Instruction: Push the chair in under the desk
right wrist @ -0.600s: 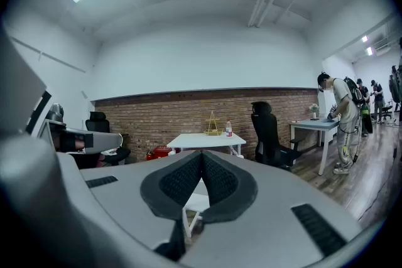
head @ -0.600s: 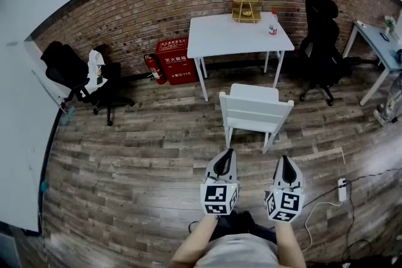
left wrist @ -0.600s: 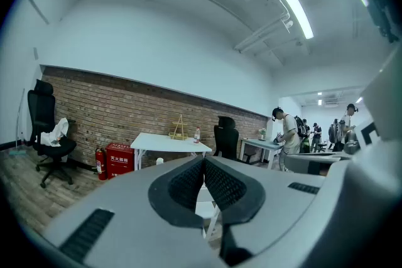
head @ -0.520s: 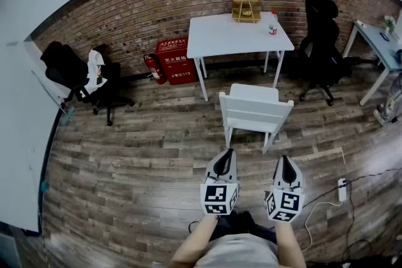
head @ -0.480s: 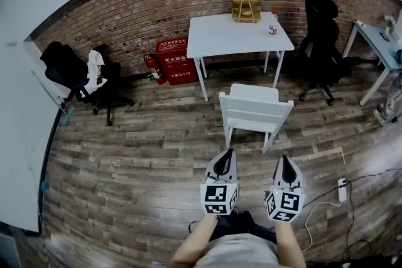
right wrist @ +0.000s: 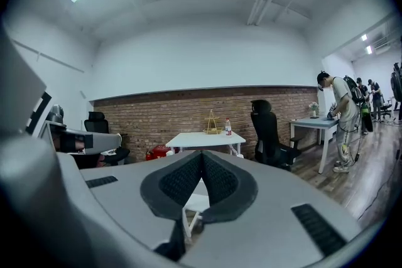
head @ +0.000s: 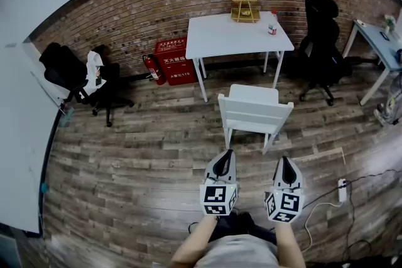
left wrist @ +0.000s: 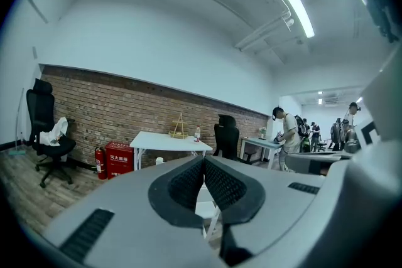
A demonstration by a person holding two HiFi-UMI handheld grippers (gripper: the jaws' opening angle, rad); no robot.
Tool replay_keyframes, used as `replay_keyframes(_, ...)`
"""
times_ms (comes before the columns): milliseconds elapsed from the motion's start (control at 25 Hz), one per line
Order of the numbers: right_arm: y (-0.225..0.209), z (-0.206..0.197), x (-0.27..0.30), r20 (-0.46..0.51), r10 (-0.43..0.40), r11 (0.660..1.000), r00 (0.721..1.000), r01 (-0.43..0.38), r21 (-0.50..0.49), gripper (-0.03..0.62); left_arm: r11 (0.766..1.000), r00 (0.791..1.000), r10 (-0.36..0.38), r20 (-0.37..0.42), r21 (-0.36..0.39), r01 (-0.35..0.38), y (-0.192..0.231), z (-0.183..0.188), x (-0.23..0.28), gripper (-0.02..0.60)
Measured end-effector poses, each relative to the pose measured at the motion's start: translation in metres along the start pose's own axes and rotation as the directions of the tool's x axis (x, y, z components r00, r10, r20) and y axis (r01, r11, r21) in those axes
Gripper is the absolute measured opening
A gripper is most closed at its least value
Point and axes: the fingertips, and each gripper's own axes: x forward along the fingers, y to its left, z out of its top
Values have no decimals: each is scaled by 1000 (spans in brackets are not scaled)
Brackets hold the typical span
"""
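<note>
A white wooden chair (head: pixel 254 110) stands on the plank floor with its back towards me, a short way in front of the white desk (head: pixel 237 34) at the brick wall. My left gripper (head: pixel 224 153) and right gripper (head: pixel 286 159) hang side by side nearer to me than the chair's back and apart from it. Both are shut with nothing between the jaws. In the left gripper view the closed left gripper (left wrist: pixel 203 160) hides most of the chair; the desk (left wrist: pixel 164 142) shows beyond. In the right gripper view the right gripper (right wrist: pixel 201 155) points at the desk (right wrist: pixel 204 139).
On the desk stand a yellow wire rack (head: pixel 245 5) and a bottle (head: pixel 272 23). A red box (head: pixel 172 59) and a fire extinguisher (head: pixel 151 69) sit left of the desk. Black office chairs stand at the left (head: pixel 81 81) and right (head: pixel 321 41). A power strip (head: pixel 342 189) lies on the floor at the right.
</note>
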Motion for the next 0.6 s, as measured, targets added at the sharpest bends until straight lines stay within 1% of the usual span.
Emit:
replay_keyframes(360,-12,-6,8,-9,7,1000,1000,-7,15,17,1000,1000,17,-9,2,-17,3,-2,9,15)
replay_keyframes(600,-24,-5,13,-10,19,1000,1000,-19,2,17,999,999,37,-4,-5,-37,1,-2,16,15)
